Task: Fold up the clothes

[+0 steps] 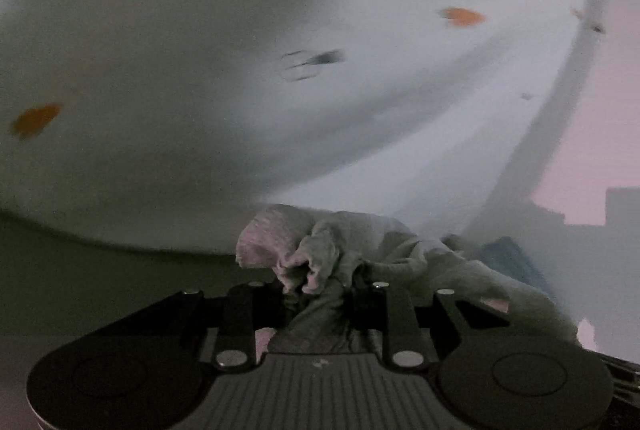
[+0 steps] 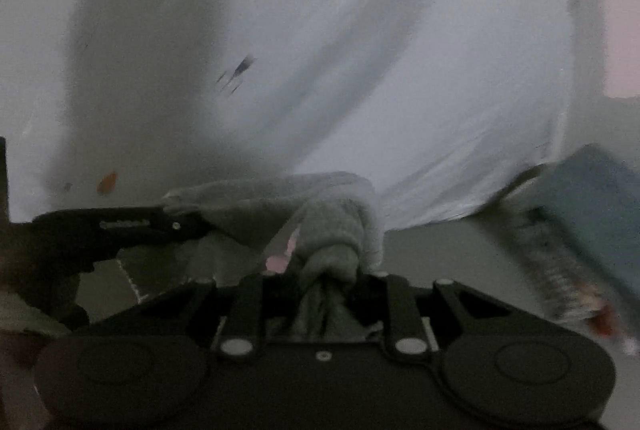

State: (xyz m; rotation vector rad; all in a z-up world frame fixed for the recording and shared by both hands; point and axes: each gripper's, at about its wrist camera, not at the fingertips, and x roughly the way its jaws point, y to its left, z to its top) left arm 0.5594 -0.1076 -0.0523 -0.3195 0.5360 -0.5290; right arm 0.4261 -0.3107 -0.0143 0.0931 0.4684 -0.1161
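Grey garment [image 1: 320, 250] bunched between both grippers, raised over a white sheet [image 1: 200, 30] with orange marks. Left gripper [image 1: 316, 294] fingers pinch one clump; right gripper [image 2: 328, 282] fingers pinch another. Blue item [image 2: 600, 198] at right, blurred.

White sheet [image 1: 360, 110] clear ahead; blue item [image 2: 600, 198] blocks right.

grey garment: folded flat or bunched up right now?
Bunched. The grey garment is crumpled into wads, pinched by the left claw and the right claw, not lying flat.
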